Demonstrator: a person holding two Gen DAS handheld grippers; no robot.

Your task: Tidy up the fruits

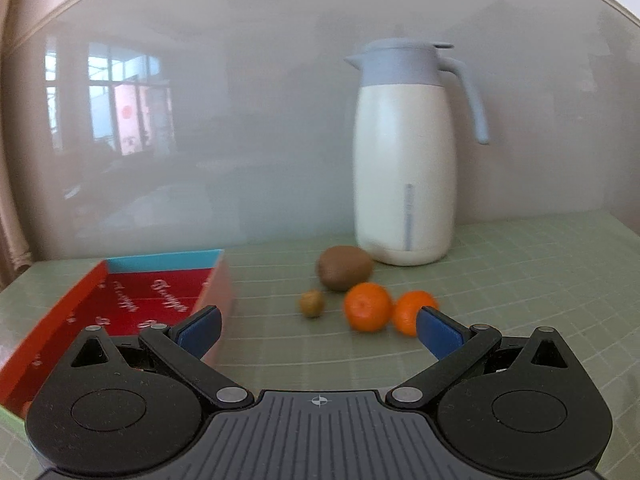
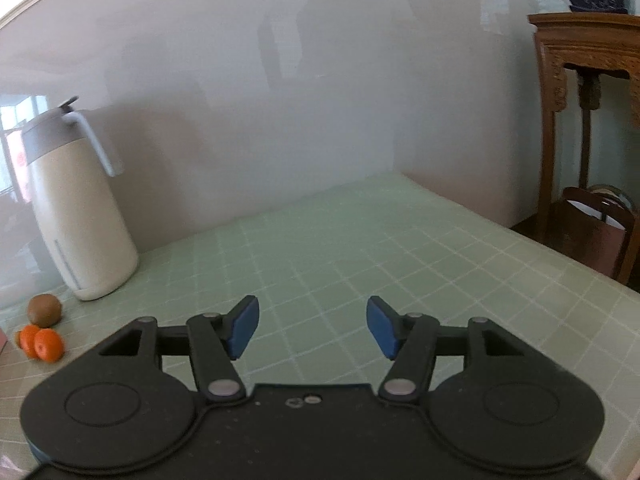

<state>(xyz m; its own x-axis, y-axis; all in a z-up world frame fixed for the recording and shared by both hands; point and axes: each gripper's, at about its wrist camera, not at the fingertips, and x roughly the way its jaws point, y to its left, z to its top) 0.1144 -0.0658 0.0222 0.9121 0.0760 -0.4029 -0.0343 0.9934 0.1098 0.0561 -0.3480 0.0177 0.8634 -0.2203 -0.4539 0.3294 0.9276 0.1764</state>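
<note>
On the green checked tablecloth (image 1: pixel 520 280) lie a brown kiwi (image 1: pixel 344 267), a small brownish round fruit (image 1: pixel 312 303) and two mandarins (image 1: pixel 368 307) (image 1: pixel 412 312) side by side. A shallow red box (image 1: pixel 152 300) with a blue far wall sits to their left. My left gripper (image 1: pixel 318 330) is open just short of the fruits, its left finger over the box's corner and nothing between the pads. In the right wrist view the kiwi (image 2: pixel 45 310) and the mandarins (image 2: pixel 42 343) sit at the far left. My right gripper (image 2: pixel 313 328) stands open over bare cloth.
A tall cream jug with a grey lid and handle (image 1: pixel 404 152) stands behind the fruits against a glossy grey wall (image 1: pixel 240 120). A carved wooden stand (image 2: pixel 580 128) and a brown bag (image 2: pixel 592 236) are beyond the table's right edge (image 2: pixel 560 256).
</note>
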